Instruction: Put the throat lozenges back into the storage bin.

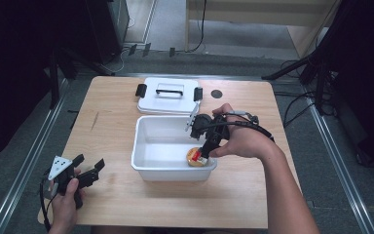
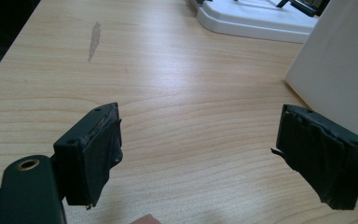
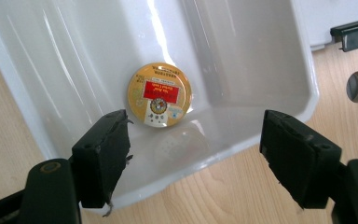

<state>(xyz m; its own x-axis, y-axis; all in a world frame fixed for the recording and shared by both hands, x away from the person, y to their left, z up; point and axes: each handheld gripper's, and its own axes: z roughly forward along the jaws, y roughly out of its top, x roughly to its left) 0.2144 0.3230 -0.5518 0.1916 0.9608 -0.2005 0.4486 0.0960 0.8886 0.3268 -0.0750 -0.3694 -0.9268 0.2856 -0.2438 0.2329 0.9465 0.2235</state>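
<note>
A round yellow tin (image 3: 159,94) with a red label lies flat on the floor of the white plastic tub (image 3: 307,93), near its front right corner (image 1: 195,157). My right gripper (image 3: 193,140) hangs over the tub (image 1: 141,146), pointing down at the tin, jaws wide apart with nothing between them. In the high view the right gripper (image 1: 203,152) sits just above the tin. My left gripper (image 1: 90,168) rests low over the table at the front left, open and empty. Its jaws (image 2: 196,140) frame bare wood, with the tub's wall (image 2: 340,70) at the right.
The tub's white lid (image 1: 168,95) with black handle and clips lies flat behind the tub, and also shows in the left gripper view (image 2: 256,18). A dark round hole (image 1: 216,93) is in the tabletop beside the lid. Floor and dark stands surround the table.
</note>
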